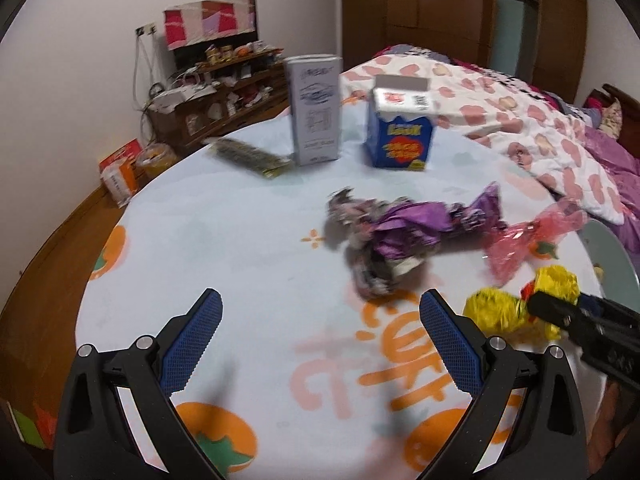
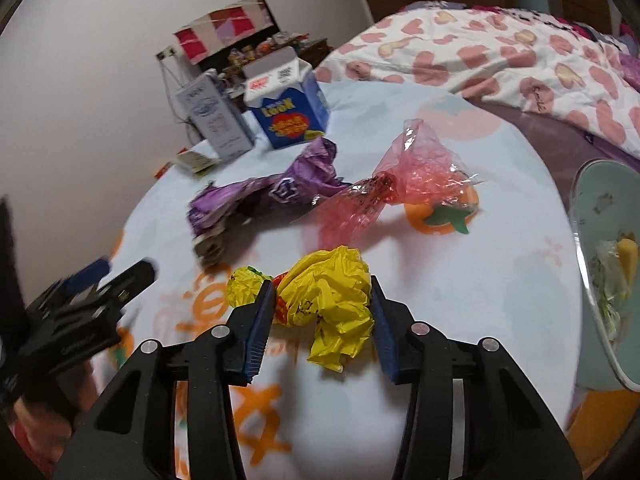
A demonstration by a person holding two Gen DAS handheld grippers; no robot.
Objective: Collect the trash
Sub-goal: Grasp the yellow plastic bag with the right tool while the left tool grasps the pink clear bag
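Note:
A crumpled yellow wrapper (image 2: 328,300) lies on the round table between the blue pads of my right gripper (image 2: 322,300), which is closed against both its sides. It also shows in the left wrist view (image 1: 516,304). A crumpled purple wrapper (image 1: 396,236) (image 2: 264,196) and a pink cellophane wrapper (image 1: 528,240) (image 2: 396,184) lie further back. My left gripper (image 1: 320,320) is open and empty above the table, short of the purple wrapper.
A blue carton (image 1: 400,128) (image 2: 288,100), a grey-white box (image 1: 316,108) (image 2: 216,120) and a flat dark packet (image 1: 248,156) stand at the table's far side. A pale green bin (image 2: 608,272) with trash sits at the right edge. A bed (image 1: 520,112) lies behind.

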